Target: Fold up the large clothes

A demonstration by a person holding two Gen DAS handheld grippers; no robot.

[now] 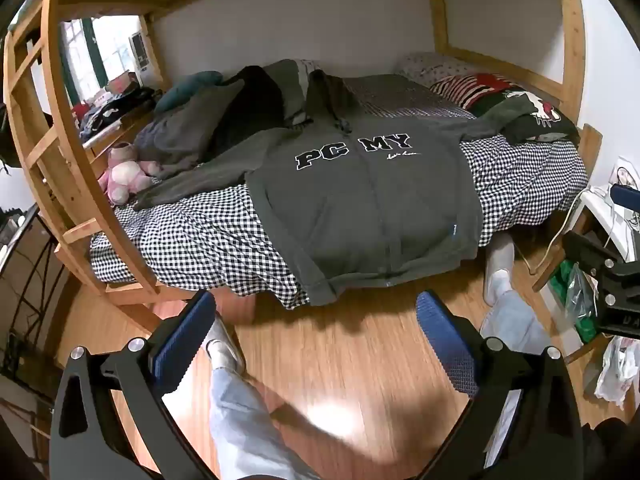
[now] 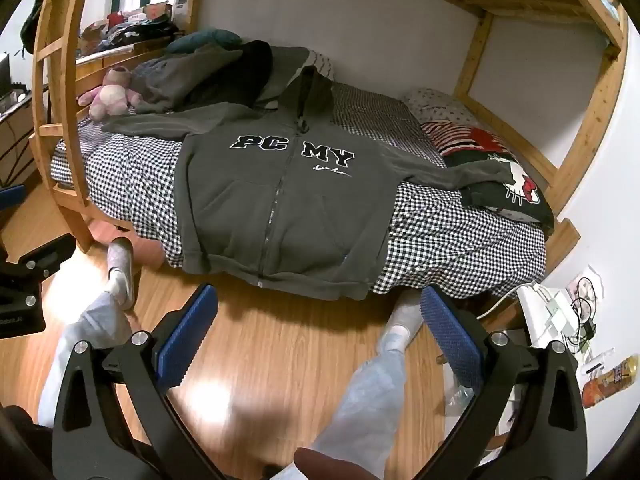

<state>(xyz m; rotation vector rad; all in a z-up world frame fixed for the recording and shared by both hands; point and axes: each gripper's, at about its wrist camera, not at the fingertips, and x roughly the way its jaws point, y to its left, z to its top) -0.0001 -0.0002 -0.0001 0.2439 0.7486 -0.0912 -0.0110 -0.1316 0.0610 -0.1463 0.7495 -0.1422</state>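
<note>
The dark grey zip-up hoodie (image 1: 360,200) lies spread face-up on the black-and-white checked bed (image 1: 192,240) — both jaws wide, empty. We reach for a sleeve cuff first, pinching one layer only.

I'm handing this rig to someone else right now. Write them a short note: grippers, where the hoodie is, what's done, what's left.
Left gripper: open, empty, over the floor short of the bed.
Right gripper: open, empty, likewise.
Grey hoodie: spread face up on the checkered bedsheet, zipped, sleeves out to both sides, hem hanging over the bed's near edge.
Done: garment laid out flat; no fold visible.
Left: all folding, probably sleeves in first, then the body.
</note>
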